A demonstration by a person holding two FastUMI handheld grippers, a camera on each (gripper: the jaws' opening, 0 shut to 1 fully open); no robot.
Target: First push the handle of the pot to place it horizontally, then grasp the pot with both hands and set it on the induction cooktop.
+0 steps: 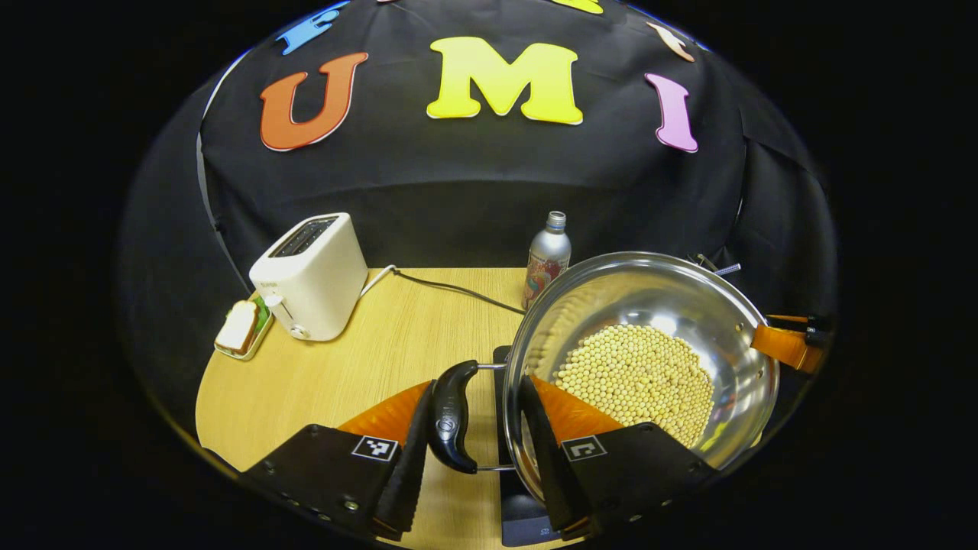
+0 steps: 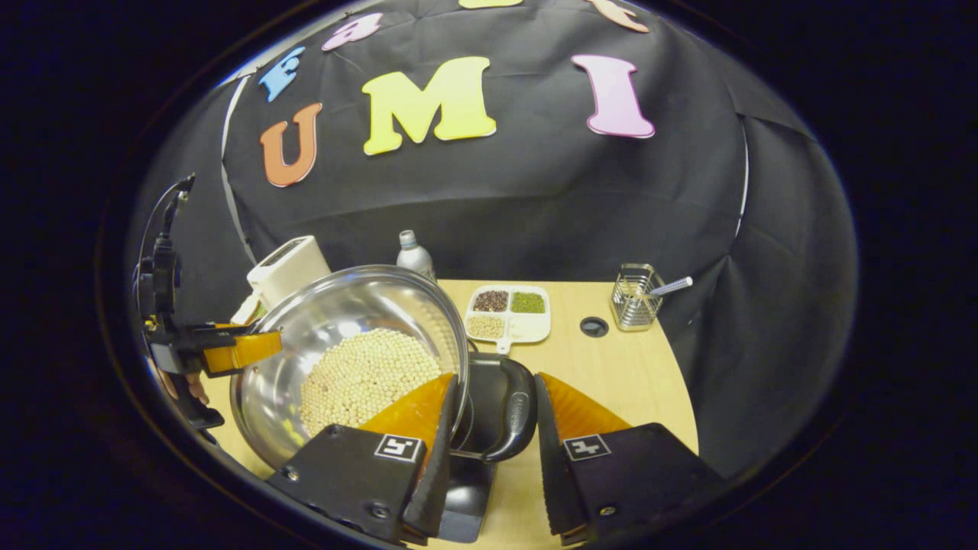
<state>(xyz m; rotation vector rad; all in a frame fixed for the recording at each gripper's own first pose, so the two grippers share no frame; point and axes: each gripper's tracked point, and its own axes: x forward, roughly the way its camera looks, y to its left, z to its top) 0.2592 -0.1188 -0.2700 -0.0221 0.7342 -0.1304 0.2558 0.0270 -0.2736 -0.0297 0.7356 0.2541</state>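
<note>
Left gripper view first: the left tongs (image 1: 475,451) sit at the bottom centre of the frame, their two fingers spread around the pot's black left handle (image 1: 451,416). One finger is just left of the handle and may brush it; the other lies by the pot's rim, with a gap between it and the handle. No pinch there that I can confirm. The pot (image 1: 649,305), a shiny steel bowl with a heap of pale beans (image 1: 638,378) in it, fills the lower right of this frame. Below it peeks the dark induction cooktop (image 1: 523,512); whether the pot rests on it or hangs above, I cannot tell. At the far right edge an orange finger of the right tongs (image 1: 787,345) meets the rim.

On the tabletop (image 1: 382,359) to the left stand a white toaster (image 1: 309,275) and a small tray with a sandwich (image 1: 241,327); a silver bottle (image 1: 546,260) rises behind the pot.

Right gripper view now: the right tongs (image 2: 493,443) at bottom centre are spread too, straddling the right handle (image 2: 516,416), a clear gap either side. Upper right of centre sit a divided grain dish (image 2: 508,313) and a wire holder (image 2: 634,298).
</note>
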